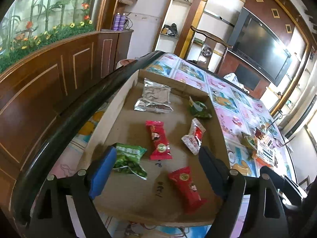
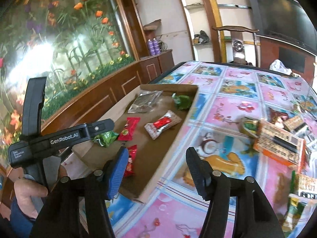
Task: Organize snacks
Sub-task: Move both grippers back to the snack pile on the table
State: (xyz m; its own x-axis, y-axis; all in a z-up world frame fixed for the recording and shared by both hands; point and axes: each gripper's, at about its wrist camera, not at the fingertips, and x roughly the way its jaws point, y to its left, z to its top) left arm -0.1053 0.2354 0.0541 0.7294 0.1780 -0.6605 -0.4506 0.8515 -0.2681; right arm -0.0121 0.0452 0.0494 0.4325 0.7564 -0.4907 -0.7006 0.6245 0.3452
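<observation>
Seven snack packets already lie in the cardboard tray (image 1: 122, 91): from its left side rightward, a green packet (image 1: 128, 159), a silver pouch stack (image 1: 153, 99), two red bars (image 1: 158, 140), then a white-red packet (image 1: 193, 136) and another green one. Both the left gripper (image 1: 156, 170) and right gripper (image 2: 156, 170) stand released and empty. Right of the tray, a loose pile of snacks (image 2: 277, 140) on the tablecloth (image 2: 233, 107) looks still unsorted, so I judge the job roughly half done.
</observation>
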